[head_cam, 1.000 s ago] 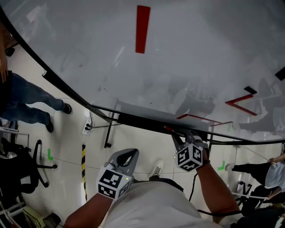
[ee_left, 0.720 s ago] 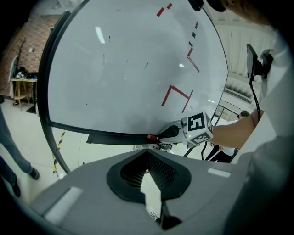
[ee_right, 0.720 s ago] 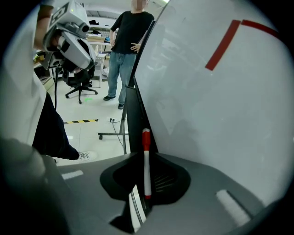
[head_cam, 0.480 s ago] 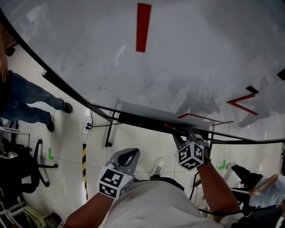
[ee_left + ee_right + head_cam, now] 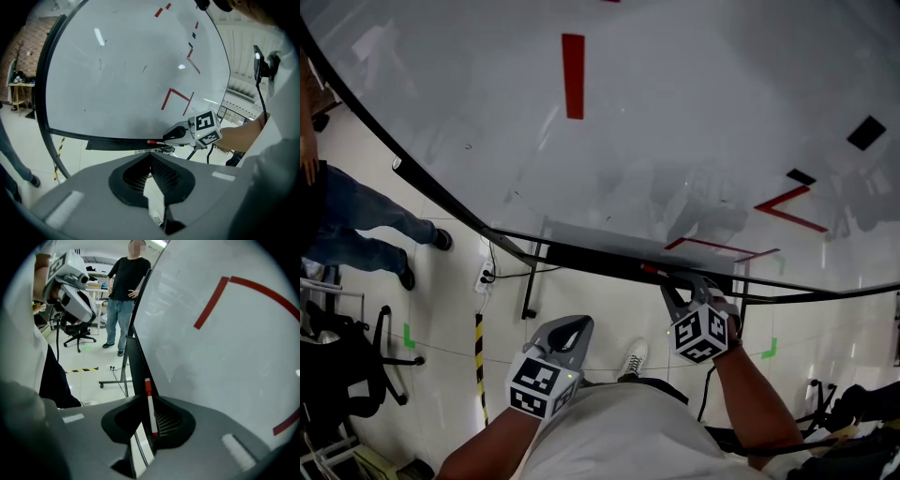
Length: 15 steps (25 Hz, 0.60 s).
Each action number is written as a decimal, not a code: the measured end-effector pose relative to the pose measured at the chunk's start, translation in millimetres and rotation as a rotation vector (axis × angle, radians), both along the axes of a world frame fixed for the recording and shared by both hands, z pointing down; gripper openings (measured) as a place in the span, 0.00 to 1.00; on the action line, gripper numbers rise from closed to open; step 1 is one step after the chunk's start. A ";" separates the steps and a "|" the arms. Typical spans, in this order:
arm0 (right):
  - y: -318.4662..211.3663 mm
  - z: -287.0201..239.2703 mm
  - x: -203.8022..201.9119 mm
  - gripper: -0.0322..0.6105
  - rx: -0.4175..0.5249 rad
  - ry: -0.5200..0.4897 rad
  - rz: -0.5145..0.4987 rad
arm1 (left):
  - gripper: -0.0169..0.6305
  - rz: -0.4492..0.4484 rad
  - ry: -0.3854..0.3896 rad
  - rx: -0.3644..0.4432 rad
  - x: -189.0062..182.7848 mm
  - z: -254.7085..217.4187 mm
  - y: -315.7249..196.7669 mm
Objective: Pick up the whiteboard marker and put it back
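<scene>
Right gripper [image 5: 678, 284] barely moved, stayed clamped on the red-capped whiteboard marker [image 5: 150, 406] near the marker tray's [image 5: 581, 254] right end, left gripper [image 5: 568, 330] closed and empty; release was still pending.

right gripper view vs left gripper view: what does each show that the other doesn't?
Only right gripper view: the marker lying clamped in the right gripper, a standing person, an office chair. Only left gripper view: the left gripper with its jaws together and empty, plus a brick wall. Both: the whiteboard, its dark tray and the marker's red cap.
</scene>
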State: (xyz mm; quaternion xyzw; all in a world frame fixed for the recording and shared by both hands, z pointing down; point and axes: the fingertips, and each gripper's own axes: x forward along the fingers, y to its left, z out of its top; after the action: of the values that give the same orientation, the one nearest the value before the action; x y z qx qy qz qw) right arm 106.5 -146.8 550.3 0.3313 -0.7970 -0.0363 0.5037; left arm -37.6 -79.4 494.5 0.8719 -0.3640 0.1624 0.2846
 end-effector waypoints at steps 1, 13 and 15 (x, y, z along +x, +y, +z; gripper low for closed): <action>1.6 -3.2 0.5 0.14 0.002 -0.012 0.009 | 0.05 0.004 0.000 0.003 1.0 -1.2 0.6; 33.5 -80.3 11.8 0.05 0.000 -0.449 0.261 | 0.05 0.073 -0.011 0.085 27.6 -30.8 0.3; 41.0 -99.4 18.0 0.05 0.009 -0.543 0.311 | 0.05 0.081 -0.010 0.098 31.8 -37.6 0.0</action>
State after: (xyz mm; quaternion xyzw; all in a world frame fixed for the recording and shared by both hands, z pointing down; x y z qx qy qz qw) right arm 124.5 -105.8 451.0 0.4493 -0.8420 0.1275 0.2702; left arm -5.8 -79.4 456.9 0.8979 -0.3373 0.1604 0.2330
